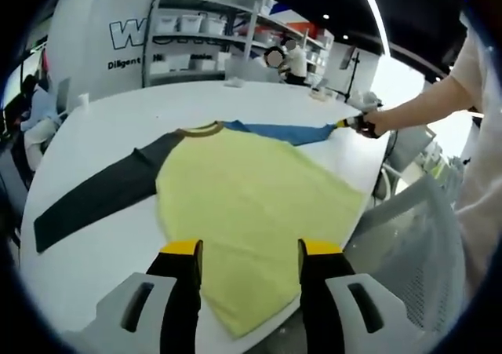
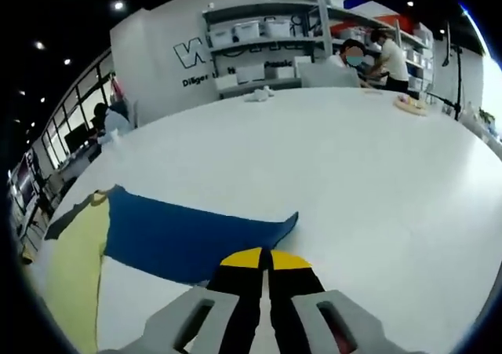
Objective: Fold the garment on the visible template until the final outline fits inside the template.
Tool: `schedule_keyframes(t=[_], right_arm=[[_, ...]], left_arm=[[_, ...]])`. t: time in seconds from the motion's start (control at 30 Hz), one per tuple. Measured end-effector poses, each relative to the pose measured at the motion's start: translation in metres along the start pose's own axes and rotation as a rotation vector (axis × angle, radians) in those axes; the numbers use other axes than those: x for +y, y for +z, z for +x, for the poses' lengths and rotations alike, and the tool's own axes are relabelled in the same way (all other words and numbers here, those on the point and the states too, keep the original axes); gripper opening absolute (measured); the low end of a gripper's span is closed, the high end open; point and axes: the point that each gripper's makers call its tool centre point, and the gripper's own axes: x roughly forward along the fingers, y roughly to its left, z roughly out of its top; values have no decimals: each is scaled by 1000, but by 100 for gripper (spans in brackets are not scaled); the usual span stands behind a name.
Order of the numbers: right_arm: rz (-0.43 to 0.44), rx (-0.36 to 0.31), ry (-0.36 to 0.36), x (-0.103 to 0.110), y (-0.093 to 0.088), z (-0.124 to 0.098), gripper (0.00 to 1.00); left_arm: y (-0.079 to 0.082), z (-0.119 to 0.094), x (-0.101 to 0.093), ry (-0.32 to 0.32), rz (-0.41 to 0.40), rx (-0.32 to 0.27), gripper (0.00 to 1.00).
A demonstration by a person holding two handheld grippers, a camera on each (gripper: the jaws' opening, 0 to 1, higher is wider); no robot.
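White tabletop [image 1: 110, 126] is carrying the garment [image 1: 251, 205] spread flat and unfolded, its dark sleeve [image 1: 94, 197] stretching toward eight o'clock and its blue sleeve [image 2: 188, 240] toward two o'clock; no template is discernible, so folding looks barely begun. Left gripper [image 1: 249, 252] is hovering wide open over the yellow hem. Right gripper [image 2: 265, 258] is sitting with jaws together at the blue cuff, though whether it is pinching cloth I cannot tell. Shelving [image 2: 267, 48] and seated people are occupying twelve o'clock, well apart.
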Motion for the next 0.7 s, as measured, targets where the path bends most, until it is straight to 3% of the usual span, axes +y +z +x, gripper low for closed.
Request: schedule_keyframes(t=[0.37,0.7], right_arm=[[-109,-96,83,47,49,0,0],[-198,-169,221,119,87,-1,0]], left_arm=[[-2,-2,5,11,-6,-15,57],[-1,-4,5,18,-10,-35,66]])
